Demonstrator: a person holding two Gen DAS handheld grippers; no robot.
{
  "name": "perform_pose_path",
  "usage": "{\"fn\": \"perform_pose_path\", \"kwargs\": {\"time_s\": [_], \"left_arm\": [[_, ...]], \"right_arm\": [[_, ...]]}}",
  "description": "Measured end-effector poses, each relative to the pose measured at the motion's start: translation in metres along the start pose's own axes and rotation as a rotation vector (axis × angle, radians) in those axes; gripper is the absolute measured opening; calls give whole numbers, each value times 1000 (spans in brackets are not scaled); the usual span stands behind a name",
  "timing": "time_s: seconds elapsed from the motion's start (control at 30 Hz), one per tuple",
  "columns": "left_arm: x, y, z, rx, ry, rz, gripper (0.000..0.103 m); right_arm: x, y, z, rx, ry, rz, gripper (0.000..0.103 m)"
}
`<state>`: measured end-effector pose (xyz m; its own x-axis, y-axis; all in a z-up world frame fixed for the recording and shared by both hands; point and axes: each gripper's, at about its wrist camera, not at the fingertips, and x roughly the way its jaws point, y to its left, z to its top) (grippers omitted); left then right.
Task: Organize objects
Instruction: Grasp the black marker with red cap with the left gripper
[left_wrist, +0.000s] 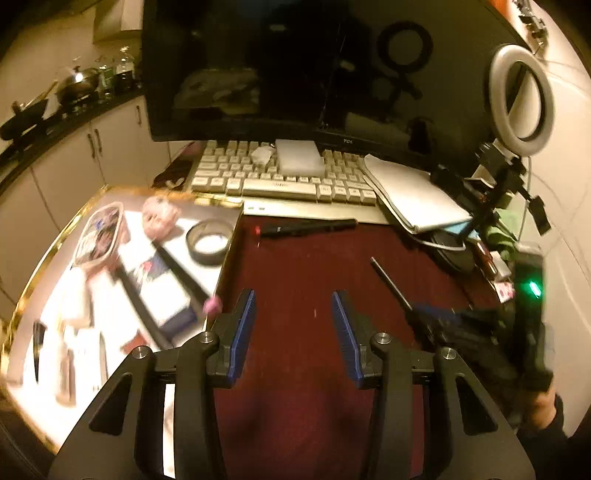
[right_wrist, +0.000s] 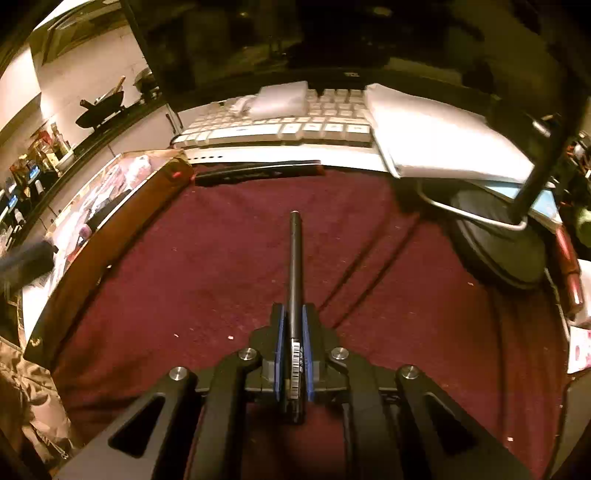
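— Left wrist view: any writing?
— "TCL" on the monitor (left_wrist: 347, 141) at twelve o'clock; left hand-held gripper (left_wrist: 293, 325) spread, empty.
— Right one?
— Right hand-held gripper (right_wrist: 294, 332) pinches a black pen (right_wrist: 295, 266) with a barcode label, pointing to twelve above the red cloth (right_wrist: 221, 277).

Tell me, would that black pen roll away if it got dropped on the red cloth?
The black pen looks round and smooth, so it might roll. The fuzzy red cloth would probably slow it. It looks stiff and light.
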<state>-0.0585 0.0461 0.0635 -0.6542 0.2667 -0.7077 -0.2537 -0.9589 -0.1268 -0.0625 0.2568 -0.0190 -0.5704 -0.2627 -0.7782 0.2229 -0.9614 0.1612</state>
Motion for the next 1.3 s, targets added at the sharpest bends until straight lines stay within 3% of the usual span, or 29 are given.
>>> {"fn": "perform_pose_path", "kwargs": {"time_s": [0.07,0.13,0.37,0.5,0.6,0.77,0.93,1.1,1.3], "left_arm": [[21,-3,16,44,39,9,48],[46,-9,29,96,95,22,48],[99,-25,61,196,188,48,48],[127,-40,73,311,221,94,48],[148,-45,80,382,238,122,48],[174,-48,81,550,307,88,48],[189,-33,85,487,418,27,49],[191,-16,90,350,461,-24,46],[171,-24,74,353,525,-55,18]], "right_arm": [[-4,-5,-3,4,-2,30,7],[-4,-7,-5,-11,-4,66,8],[-1,-22,-6,59,0,214,8],[3,-29,-5,106,6,286,8],[3,-30,-6,118,6,301,8],[4,-31,-6,128,7,314,8],[4,-31,-6,127,7,312,8],[4,-31,-6,126,7,311,8],[5,-30,-6,127,7,311,8]]}}
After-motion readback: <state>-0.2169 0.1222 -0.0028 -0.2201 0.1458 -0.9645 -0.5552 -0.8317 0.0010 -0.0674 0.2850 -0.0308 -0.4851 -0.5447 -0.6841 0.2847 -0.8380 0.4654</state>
